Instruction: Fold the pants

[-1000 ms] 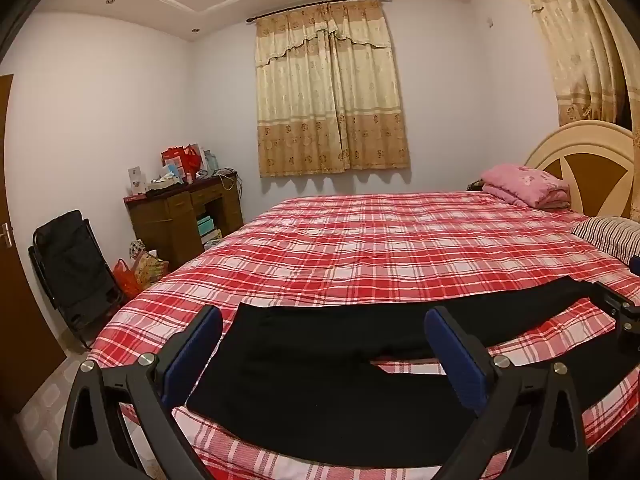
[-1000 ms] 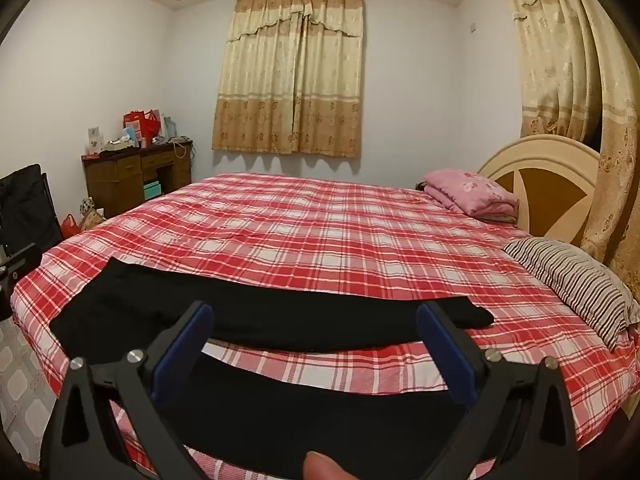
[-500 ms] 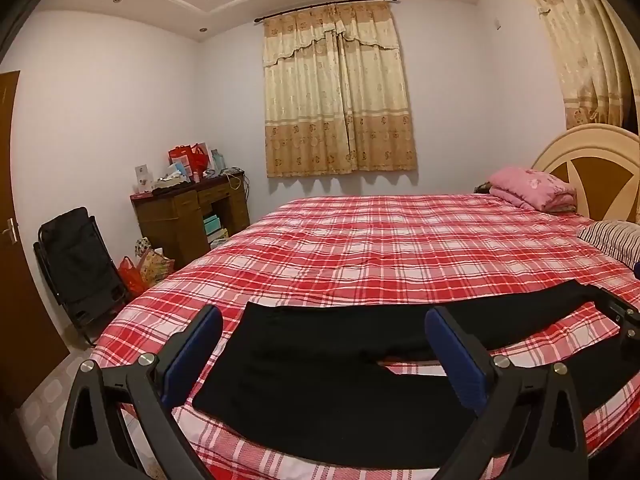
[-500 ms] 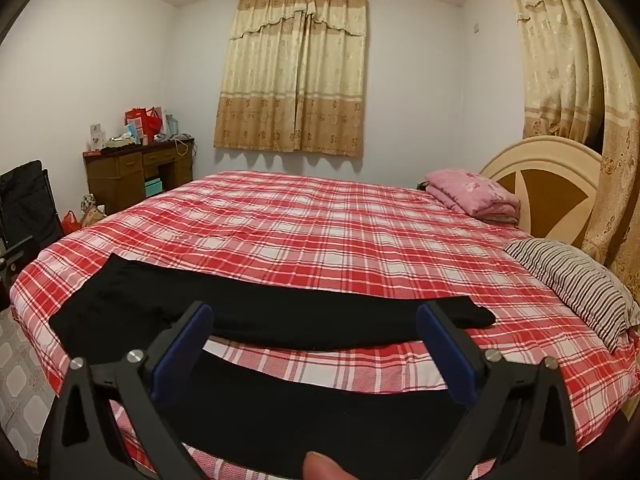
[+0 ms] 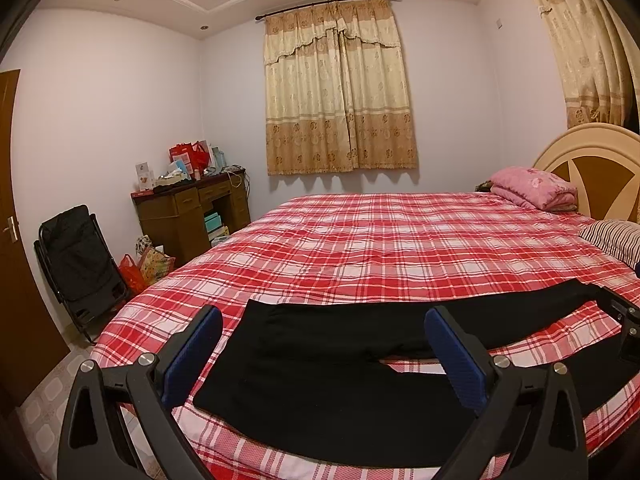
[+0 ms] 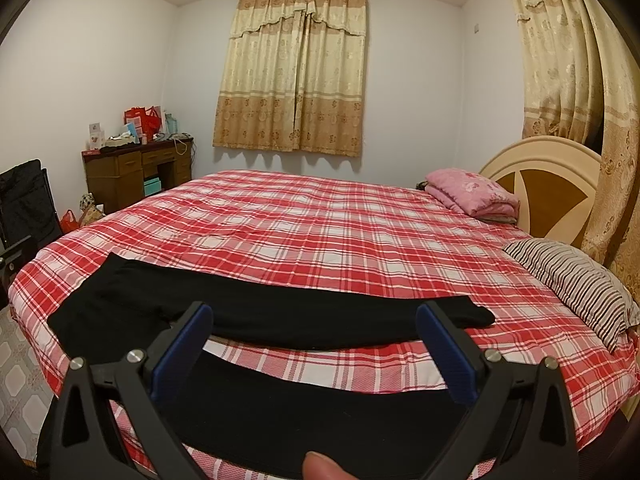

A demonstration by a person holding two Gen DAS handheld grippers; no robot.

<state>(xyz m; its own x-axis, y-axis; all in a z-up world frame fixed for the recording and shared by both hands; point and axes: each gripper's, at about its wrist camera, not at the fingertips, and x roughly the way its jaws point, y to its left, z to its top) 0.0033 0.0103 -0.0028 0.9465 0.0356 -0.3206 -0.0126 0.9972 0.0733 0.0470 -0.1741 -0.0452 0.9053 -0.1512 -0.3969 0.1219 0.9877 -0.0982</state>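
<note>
Black pants (image 5: 320,356) lie flat along the near edge of a bed with a red plaid cover (image 5: 400,248), waist to the left, two legs spread apart to the right. My left gripper (image 5: 324,344) is open and empty, held above the waist and crotch area. My right gripper (image 6: 314,340) is open and empty, held above the two legs (image 6: 300,316), with the far leg's cuff (image 6: 476,314) just to its right. Part of the right gripper (image 5: 628,328) shows at the right edge of the left wrist view.
A pink folded blanket (image 6: 472,192) and a striped pillow (image 6: 576,280) lie near the headboard (image 6: 544,184) on the right. A wooden desk (image 5: 192,208) and a black folding chair (image 5: 76,256) stand by the left wall. Curtains (image 6: 576,80) hang at the right.
Both grippers have drawn back and tilted slightly, so the pants sit a little lower and farther in view. The pants have not moved. Both grippers stay open.
</note>
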